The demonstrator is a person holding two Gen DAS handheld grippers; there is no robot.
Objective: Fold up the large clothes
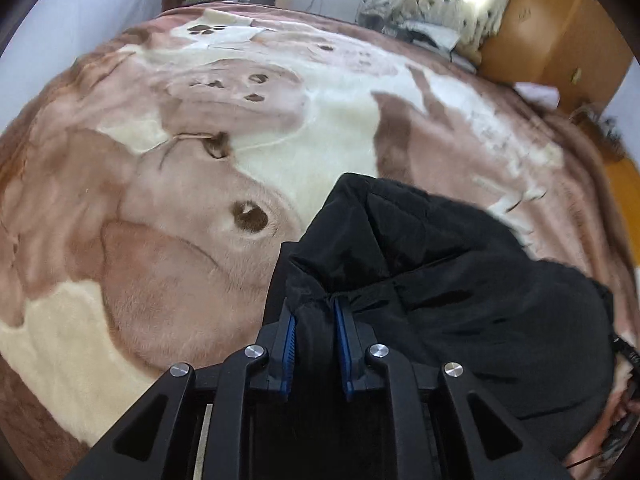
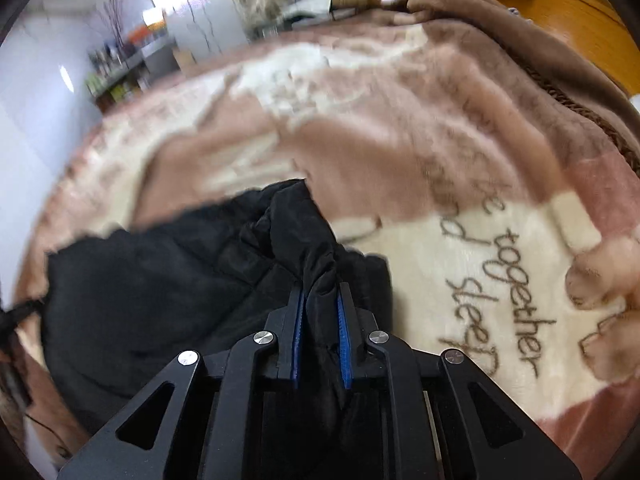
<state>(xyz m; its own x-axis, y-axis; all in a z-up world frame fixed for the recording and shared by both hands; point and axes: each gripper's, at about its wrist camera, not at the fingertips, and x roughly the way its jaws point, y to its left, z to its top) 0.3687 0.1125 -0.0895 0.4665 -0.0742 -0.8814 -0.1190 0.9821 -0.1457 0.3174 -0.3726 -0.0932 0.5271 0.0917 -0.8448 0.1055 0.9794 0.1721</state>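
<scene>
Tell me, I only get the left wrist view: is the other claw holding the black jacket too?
Observer: Yes. The right claw is shut on a bunched fold of the jacket.
Operator: What lies beyond it?
Observer: Brown lettering on the blanket, reading partly "together" and "sleep".
Operator: Anything at the bed's edge there?
Observer: A brown braided trim along the blanket's border, with an orange wooden surface behind it.

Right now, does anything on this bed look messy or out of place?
Only the black jacket: it lies bunched and creased on the plush blanket, not flat. The left gripper and right gripper each pinch a gathered fold. Nothing looks torn or spilled.
</scene>
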